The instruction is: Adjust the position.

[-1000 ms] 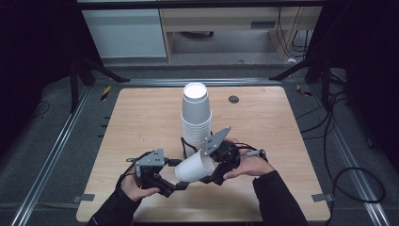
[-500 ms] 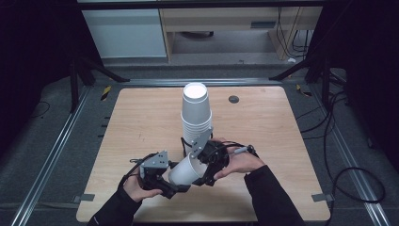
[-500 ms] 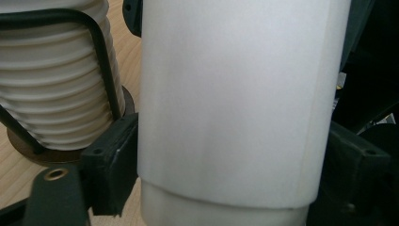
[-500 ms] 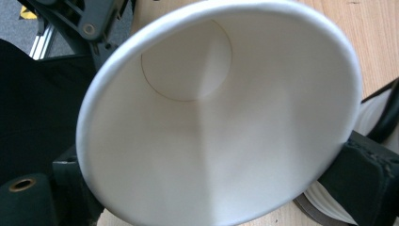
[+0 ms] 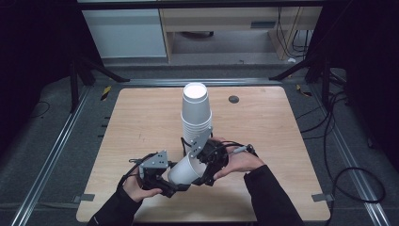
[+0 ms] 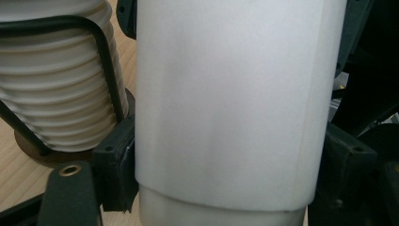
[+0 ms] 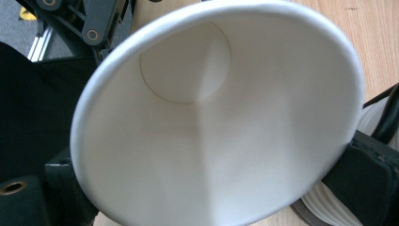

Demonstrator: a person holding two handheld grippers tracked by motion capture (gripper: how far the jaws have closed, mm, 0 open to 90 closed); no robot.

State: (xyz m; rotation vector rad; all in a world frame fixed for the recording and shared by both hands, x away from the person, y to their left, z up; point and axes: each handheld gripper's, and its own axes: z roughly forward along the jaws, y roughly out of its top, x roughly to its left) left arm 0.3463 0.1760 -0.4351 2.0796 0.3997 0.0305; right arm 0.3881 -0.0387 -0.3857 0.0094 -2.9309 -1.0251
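**Paper cup, white, single: held between my two grippers at the near edge of the surface**

Paper cup [image 5: 185,169]: lies tilted on its side just above the wooden surface [image 5: 141,117], base toward my left hand, open mouth toward my right. In the right gripper view its mouth faces the camera and the round base disc shows deep inside.

Left gripper [image 5: 176,184]: in my left hand at the near left. In the left gripper view its black jaws stand on either side of the cup wall, the left pad against it; the jaws have just been closing, with the cup between them. I read this as a grip on the cup's lower body.

Right gripper [image 5: 200,172]: in my right hand, just right of the cup. In the right gripper view its jaws sit at the cup's rim, one low on each side. The jaws have just been opening. Whether the pads press the rim I cannot tell.

Stack of cups [image 5: 196,117]: white, nested, upright on a dark round base at mid-surface, directly behind the held cup. A black wire frame runs up its ribbed side.

Small dark disc [image 5: 233,99]: on the surface, far right of the stack, well apart.
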